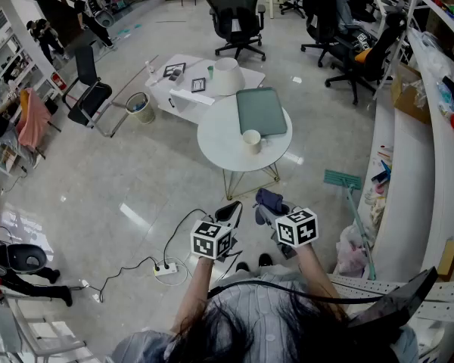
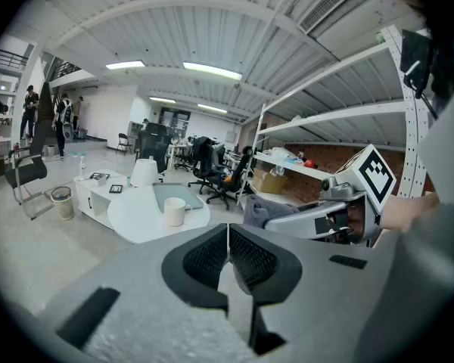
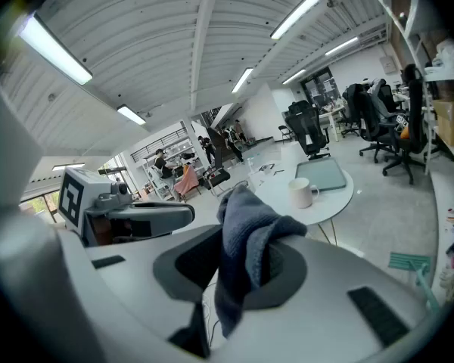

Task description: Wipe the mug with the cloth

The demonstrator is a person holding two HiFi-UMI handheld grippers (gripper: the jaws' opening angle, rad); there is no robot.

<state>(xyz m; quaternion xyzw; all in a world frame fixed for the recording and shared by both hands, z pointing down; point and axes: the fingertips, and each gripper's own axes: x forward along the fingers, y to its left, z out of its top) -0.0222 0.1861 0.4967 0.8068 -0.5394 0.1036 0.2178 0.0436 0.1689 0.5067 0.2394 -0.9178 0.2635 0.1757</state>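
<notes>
- One mug (image 1: 251, 140), one cloth (image 1: 269, 199), two grippers: that is the count.
- The mug is standing upright on the round white worktop (image 1: 221, 141) at centre frame in the head view, just below a grey-green mat (image 1: 261, 110) that is lying on the same top.
- Both grippers are hanging side by side at lower centre of that view, out over the floor and well apart from the mug, with the forearms reaching forward and the marker cubes facing up.
- The left gripper (image 1: 228, 215) is pointing toward the worktop; in the left gripper view its dark fingers (image 2: 204, 259) are pressing together, with nothing between them.
- The right gripper (image 1: 265, 212) is sitting just beside it; in the right gripper view its fingers (image 3: 191, 262) are clamping the blue-grey cloth, which is bunching up above them and drooping down in front.
- In both gripper views the mug is showing far off, beyond the fingertips.
</notes>
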